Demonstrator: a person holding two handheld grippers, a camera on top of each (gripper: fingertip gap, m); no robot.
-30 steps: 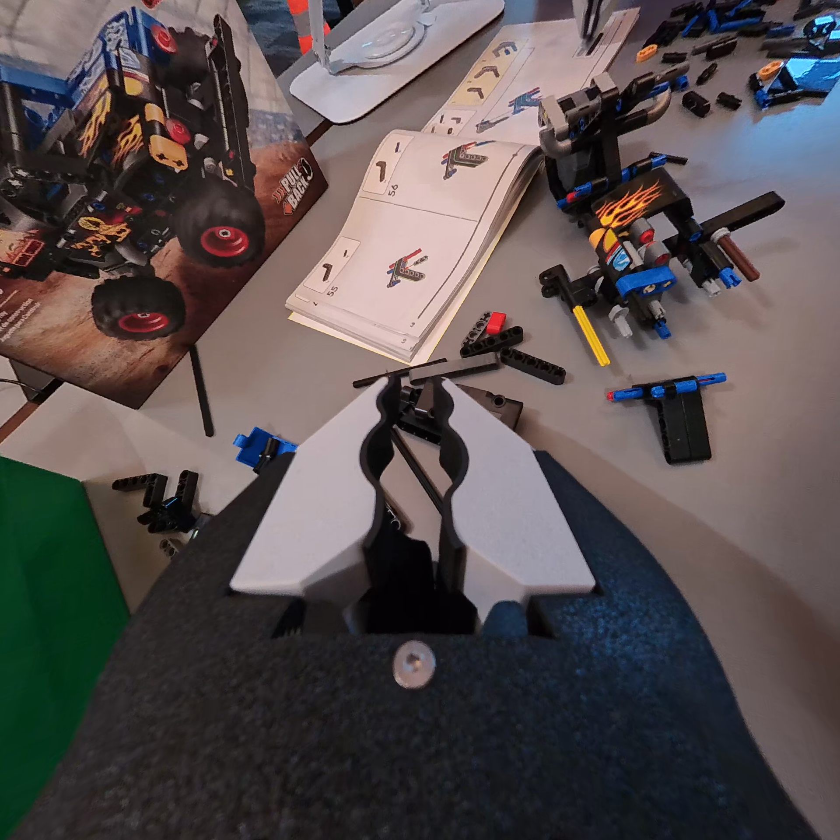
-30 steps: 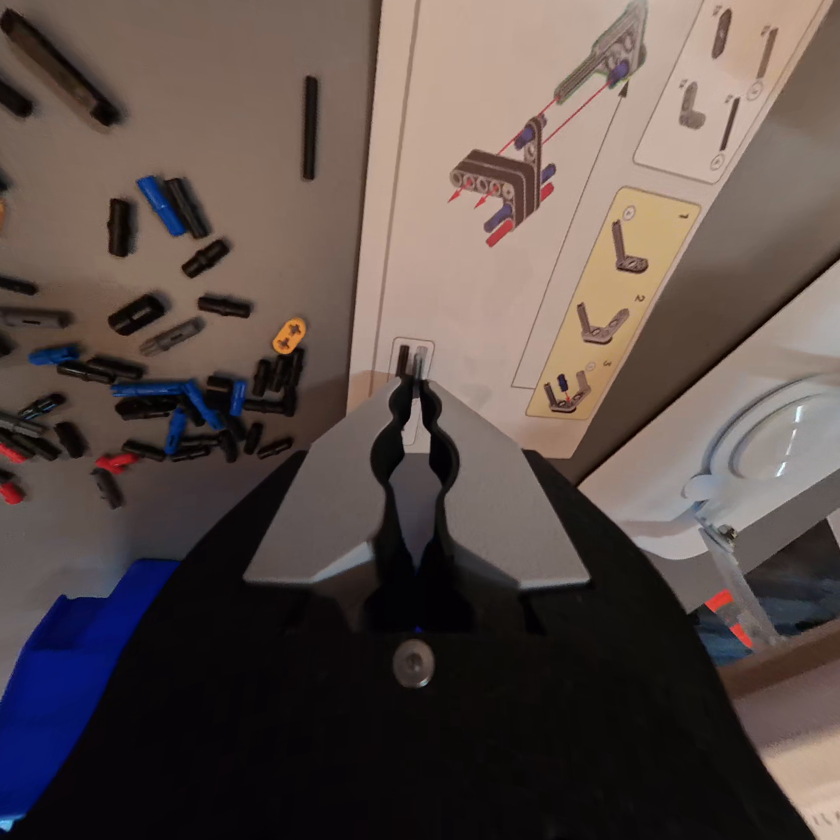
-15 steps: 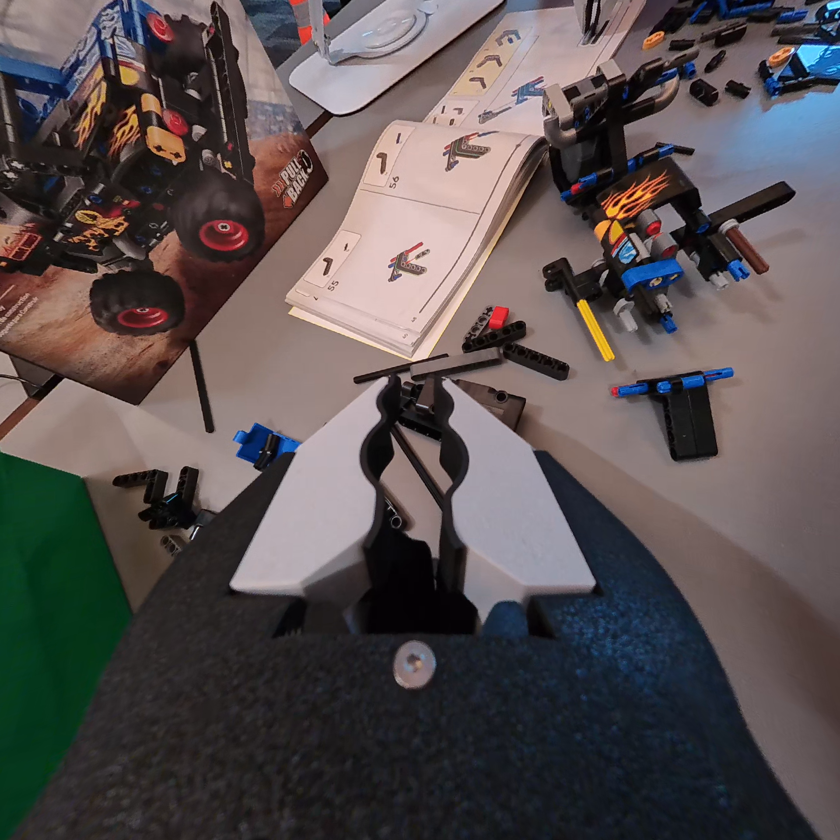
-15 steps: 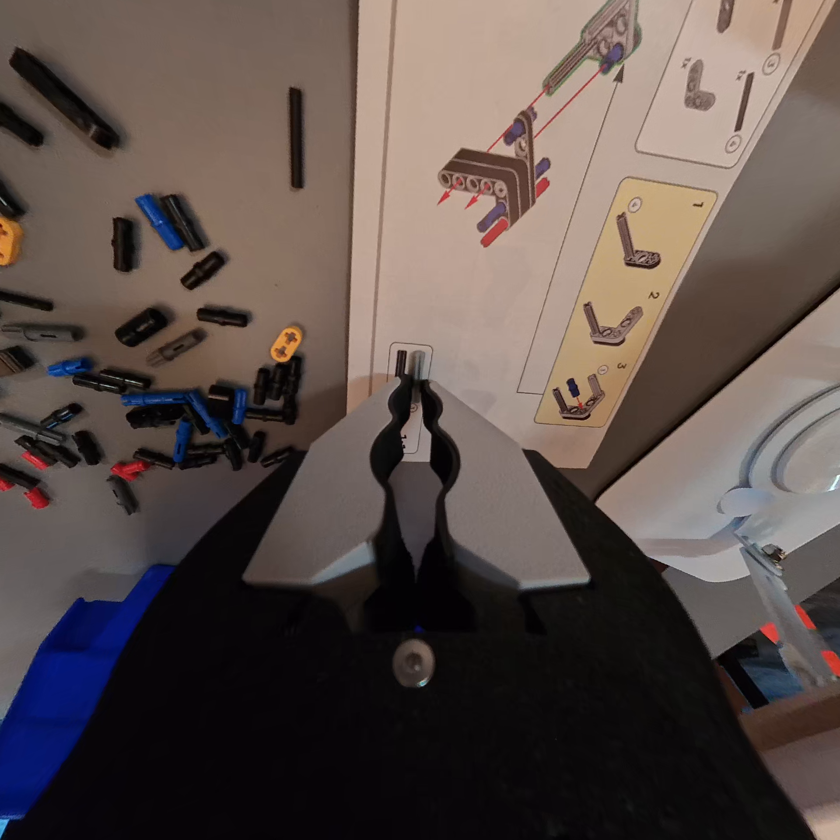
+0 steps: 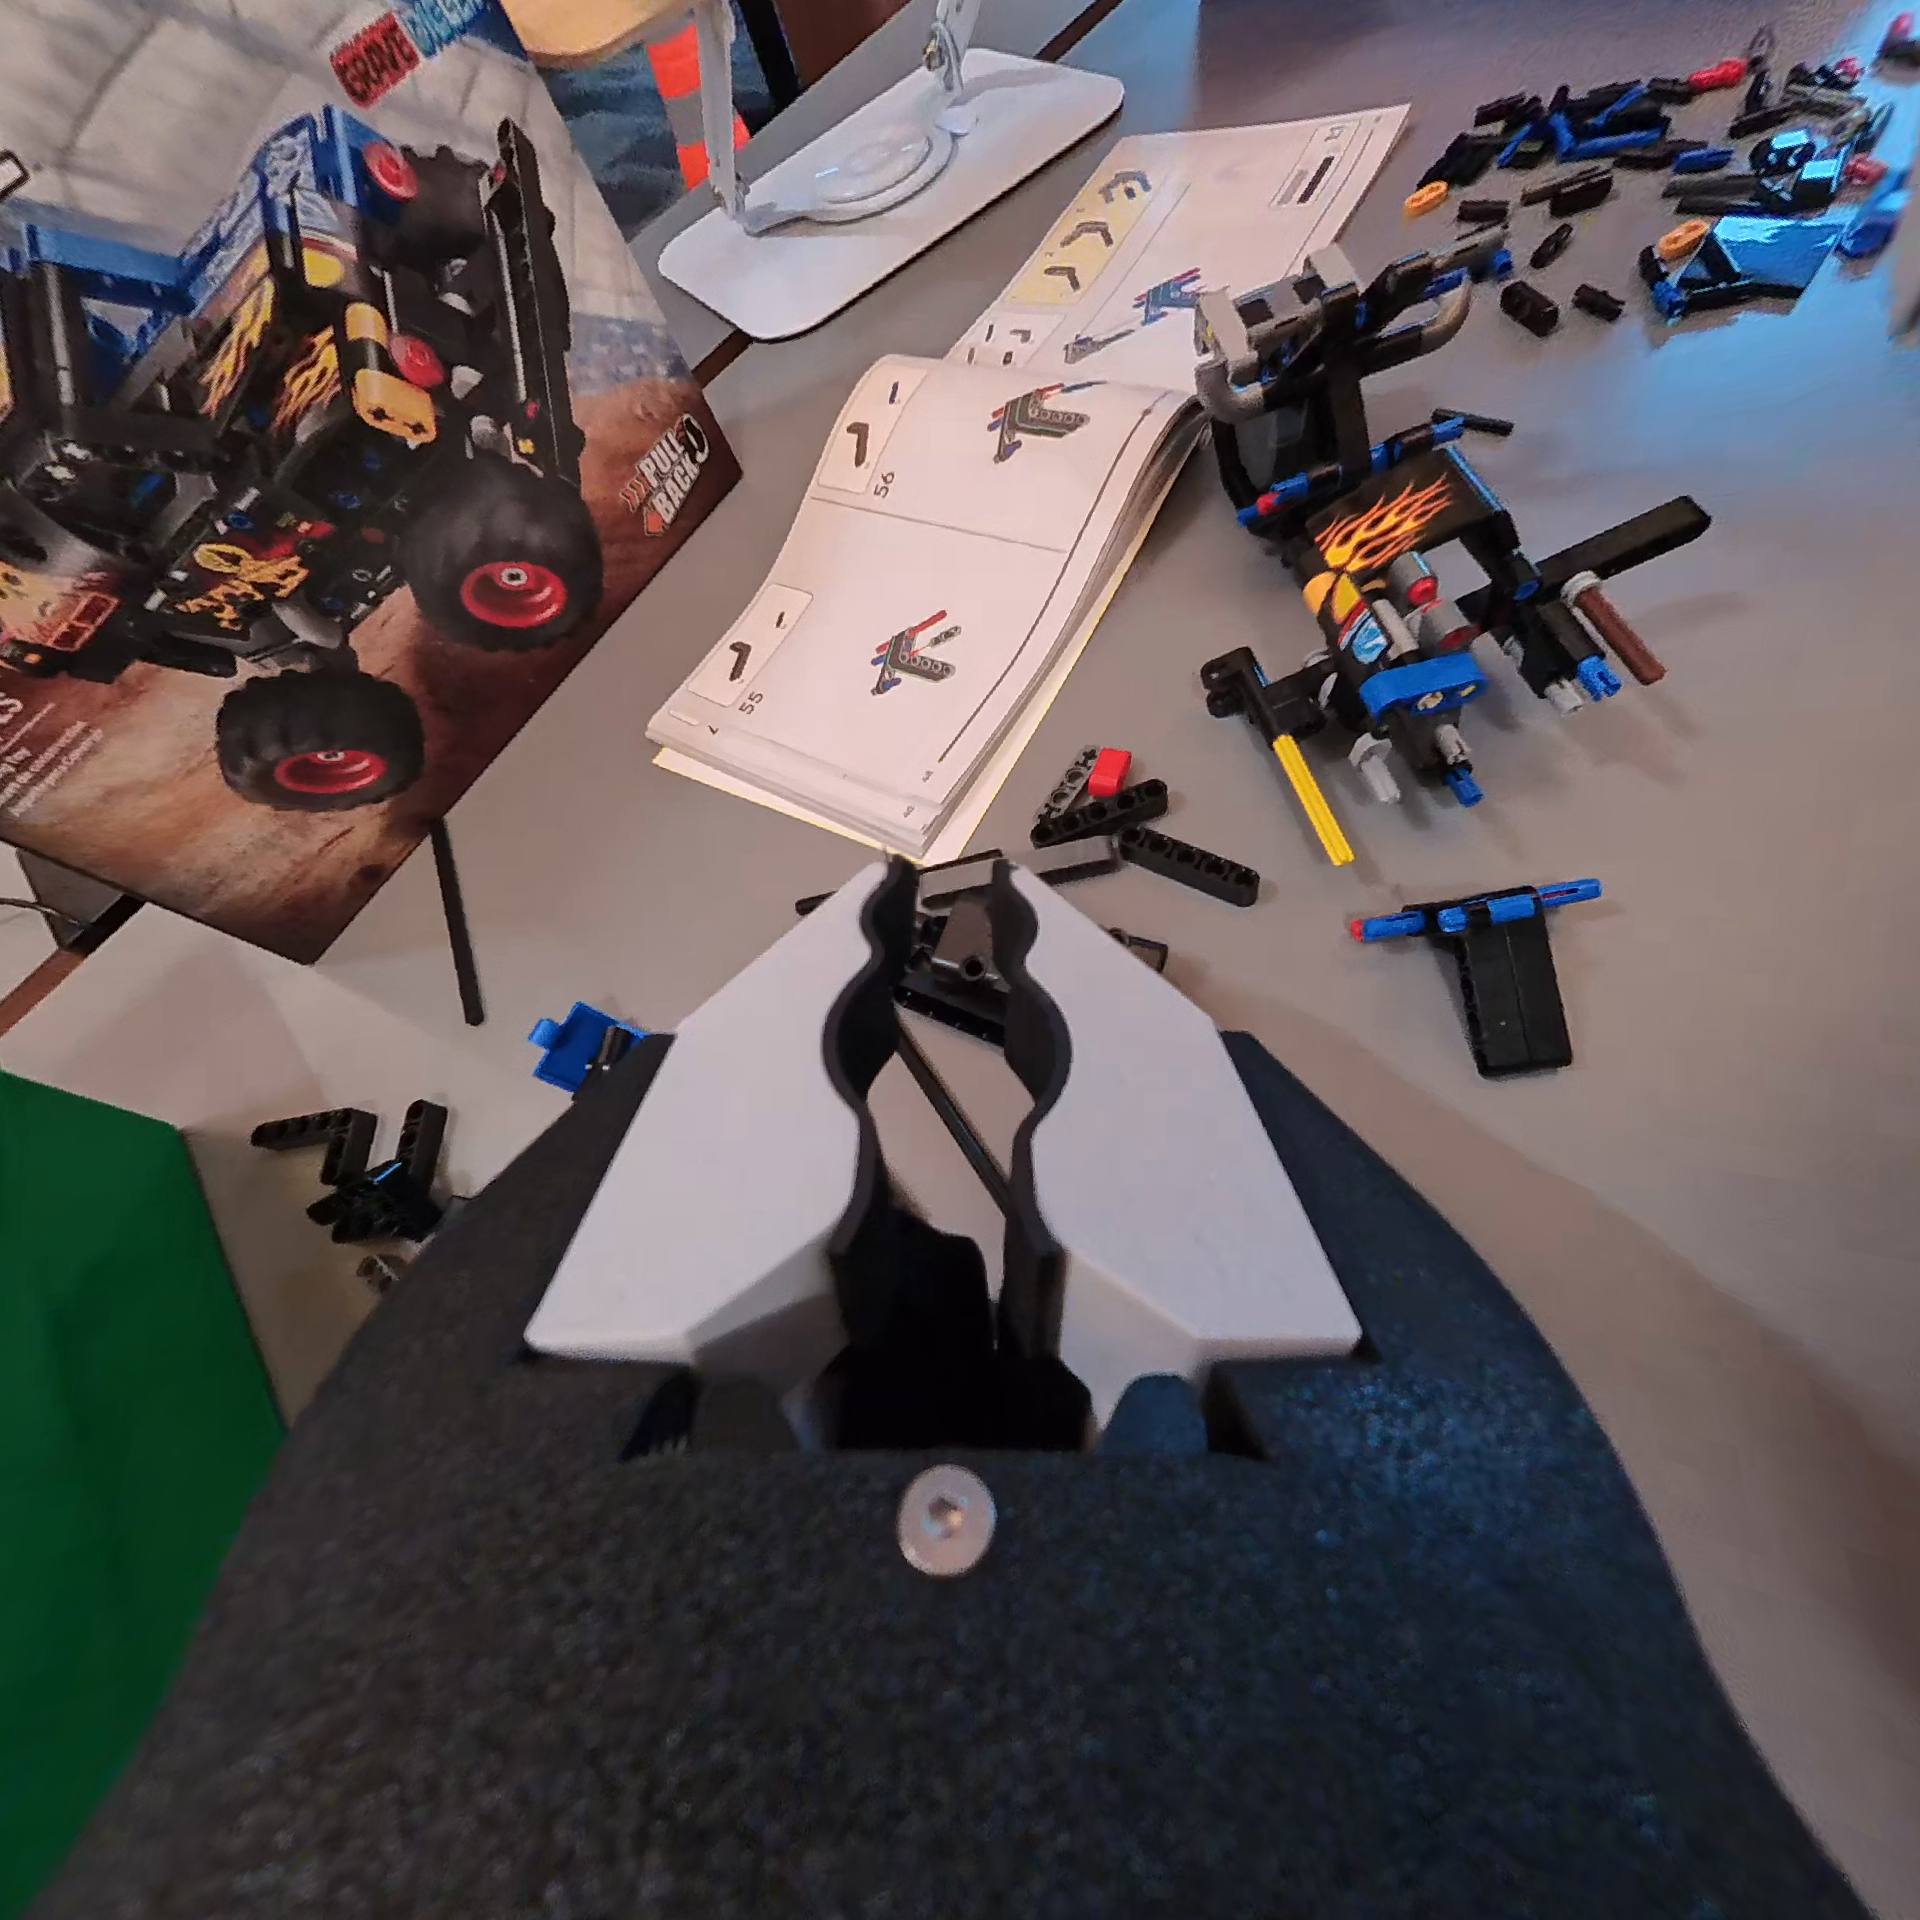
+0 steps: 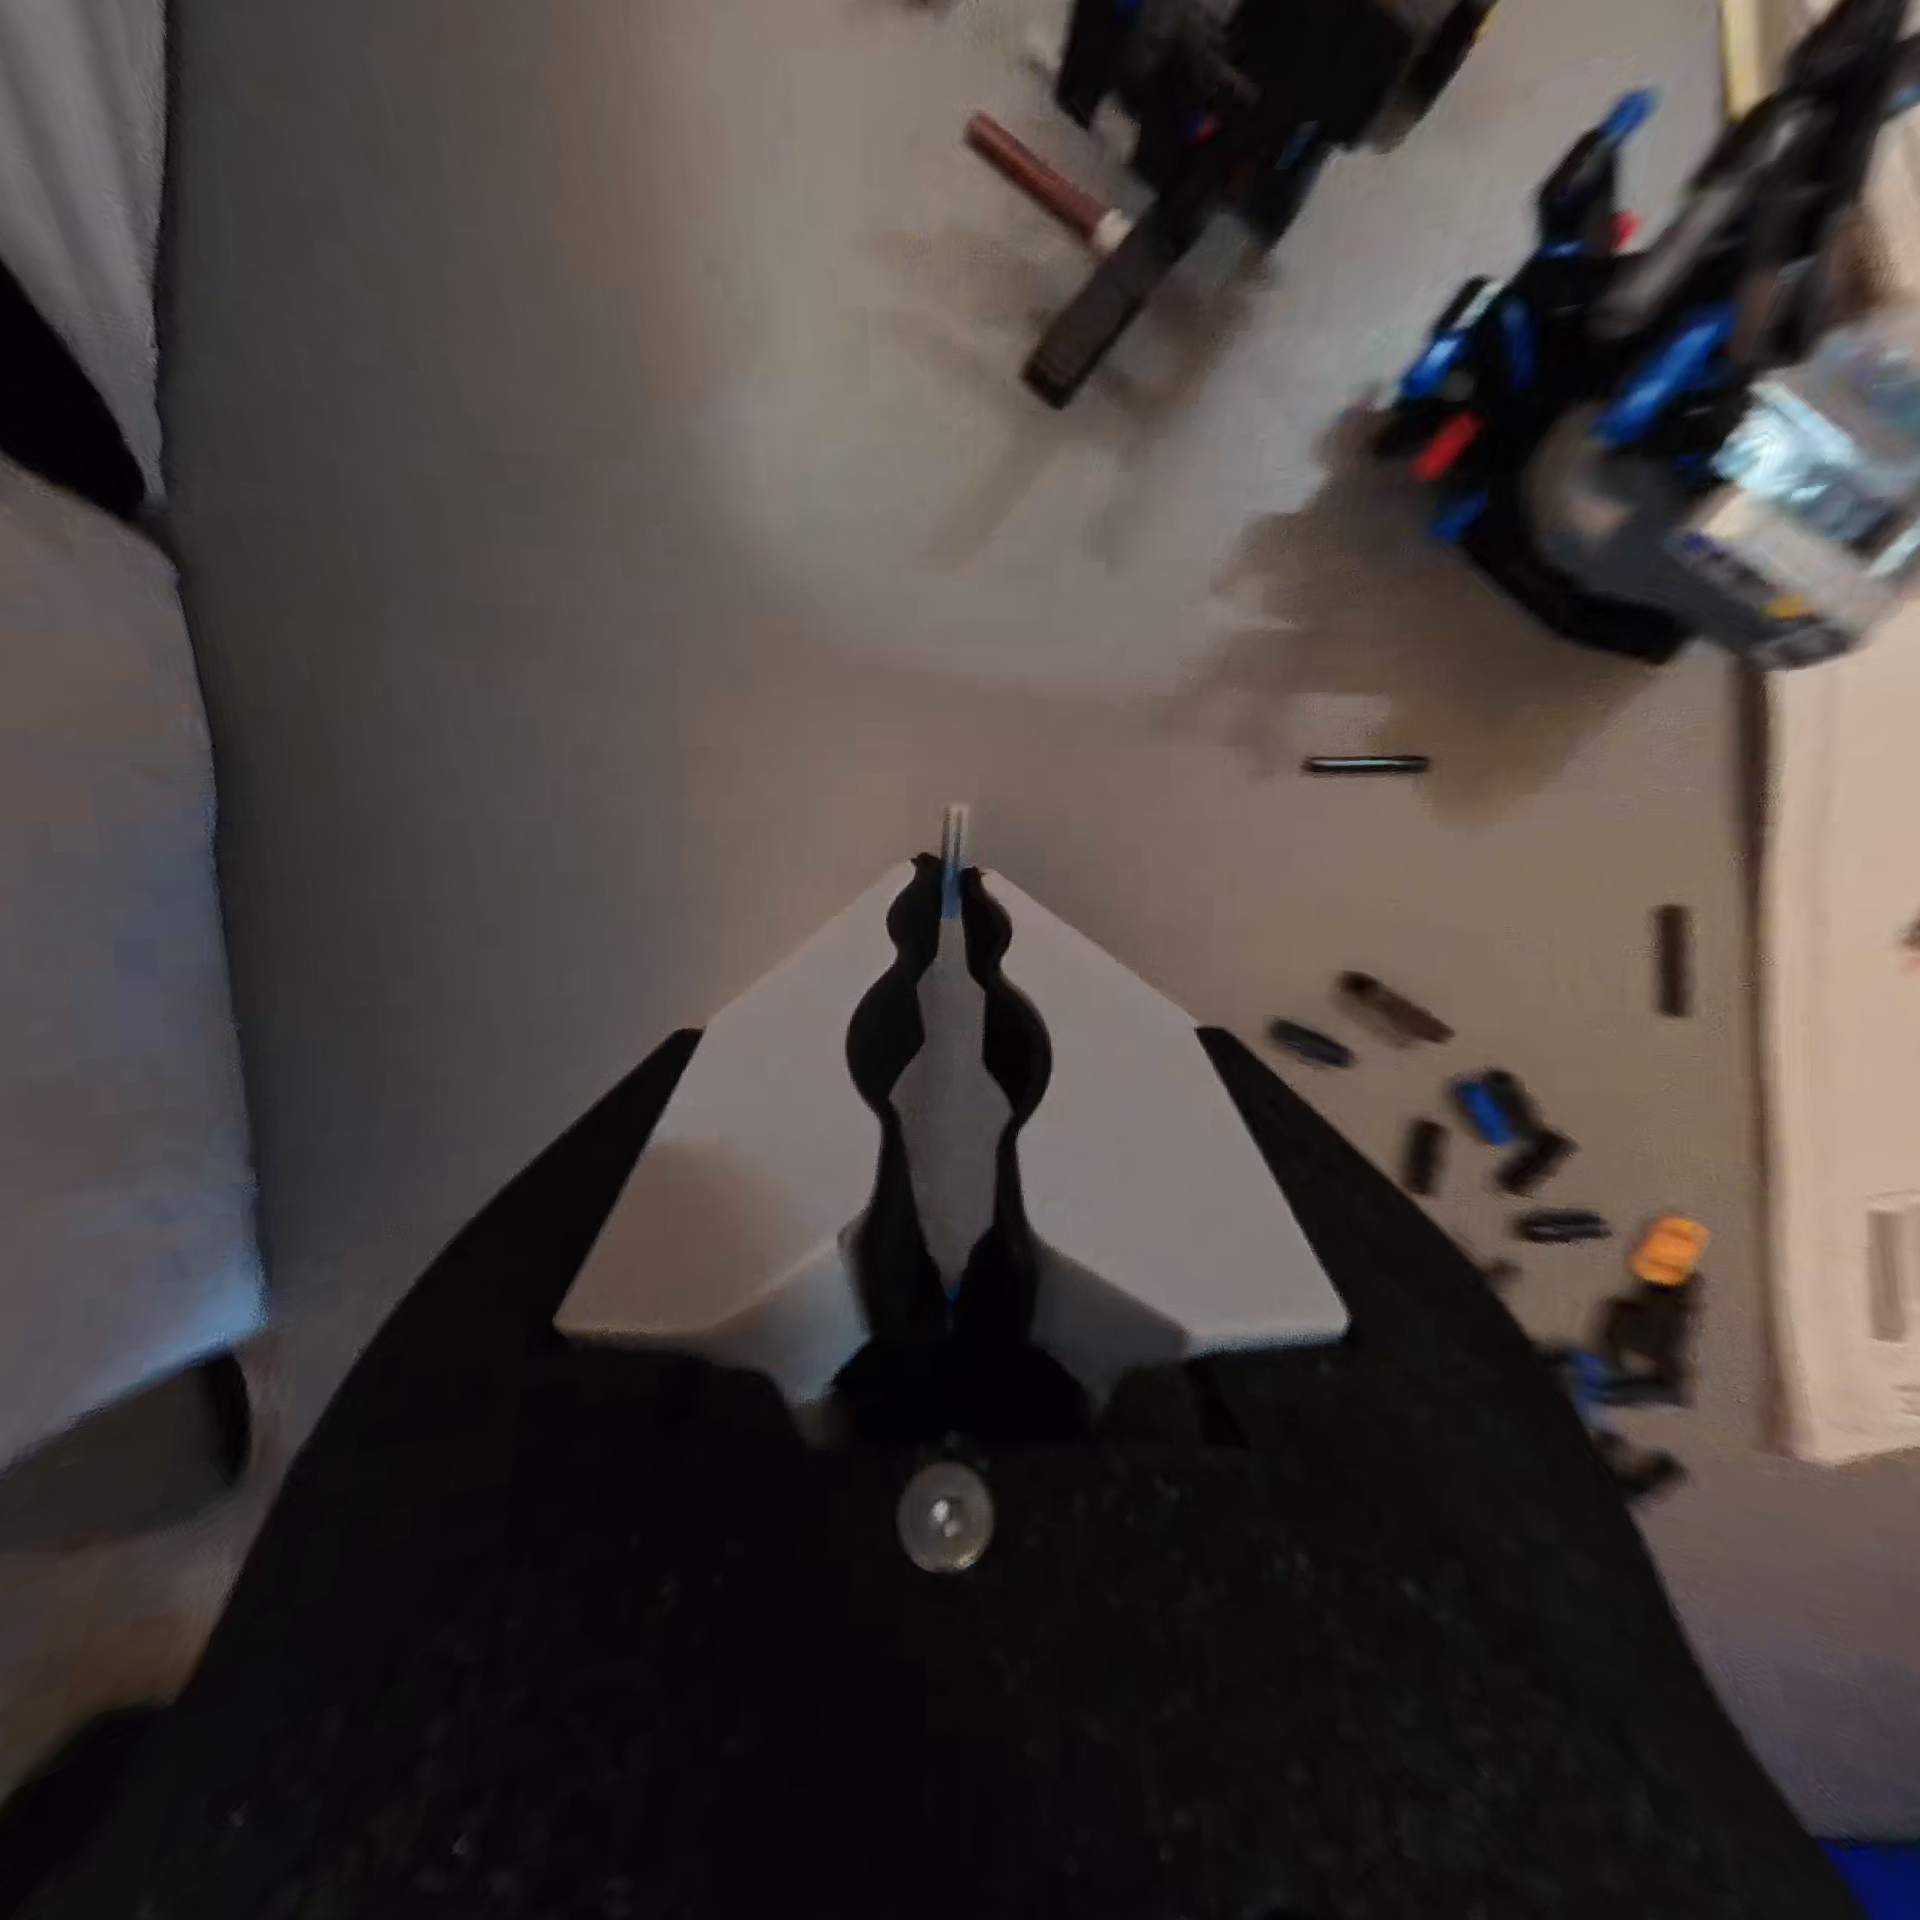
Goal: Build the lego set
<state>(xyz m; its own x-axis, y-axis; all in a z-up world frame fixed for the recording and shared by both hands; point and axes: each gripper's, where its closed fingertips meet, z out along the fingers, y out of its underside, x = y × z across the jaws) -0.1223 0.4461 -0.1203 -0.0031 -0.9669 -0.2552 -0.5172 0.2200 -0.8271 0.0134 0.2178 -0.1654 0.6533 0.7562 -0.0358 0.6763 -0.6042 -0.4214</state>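
My left gripper (image 5: 948, 883) is shut on a black lego piece (image 5: 966, 935) with a thin black axle running back between the jaws. It hovers just in front of the open instruction booklet (image 5: 935, 582). The partly built truck chassis (image 5: 1392, 582) with a flame sticker lies to the right of the booklet. My right gripper (image 6: 954, 873) is shut on a small blue and grey pin (image 6: 954, 831) that sticks out past the tips, above bare grey table. The right wrist view is blurred. It shows the chassis (image 6: 1195, 62) at the top and a second blue and black assembly (image 6: 1662, 468) at the upper right.
The set's box (image 5: 291, 468) lies at the left and a white lamp base (image 5: 894, 177) at the back. Black beams (image 5: 1132, 821) and a black panel on a blue axle (image 5: 1496, 966) lie near the left gripper. Loose pins (image 6: 1507, 1132) are scattered at the right. My hands' fingertips stand some 25 cm from each other.
My right gripper has swung off the booklet page to over bare table near the assemblies, still holding its pin. My left gripper has shifted only slightly.
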